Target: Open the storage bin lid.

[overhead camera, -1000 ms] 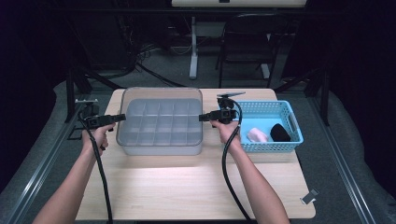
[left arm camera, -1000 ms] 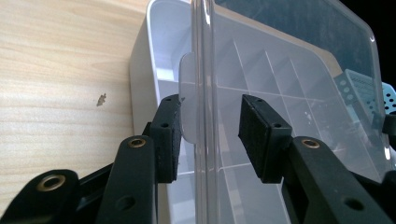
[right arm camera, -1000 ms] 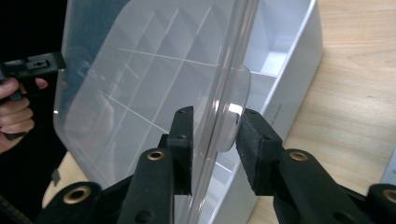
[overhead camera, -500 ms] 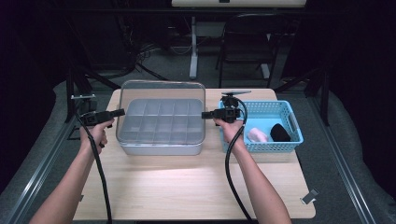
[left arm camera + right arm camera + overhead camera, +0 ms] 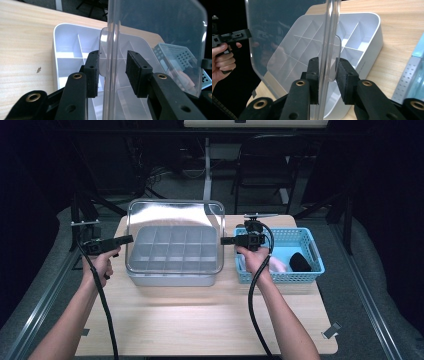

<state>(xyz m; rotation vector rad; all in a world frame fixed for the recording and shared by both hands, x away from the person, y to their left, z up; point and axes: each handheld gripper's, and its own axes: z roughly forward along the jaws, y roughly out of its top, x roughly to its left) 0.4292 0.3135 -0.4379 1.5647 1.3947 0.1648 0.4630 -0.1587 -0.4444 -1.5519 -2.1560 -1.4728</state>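
Note:
A clear plastic lid hangs tilted above a white compartment tray at the table's middle. My left gripper grips the lid's left edge and my right gripper grips its right edge. In the left gripper view the lid's rim and tab stand between the pads of the left gripper. In the right gripper view the pads of the right gripper press the rim from both sides. Both pairs of jaws have just been closing tighter on the lid. The tray's compartments look empty.
A blue perforated basket sits right of the tray, holding a pink item and a black item. Bare wooden table lies in front of the tray. Cables trail from both grippers along the forearms.
The lid has come up off the tray and tilted, its far edge rising. Both hands have lifted with it.

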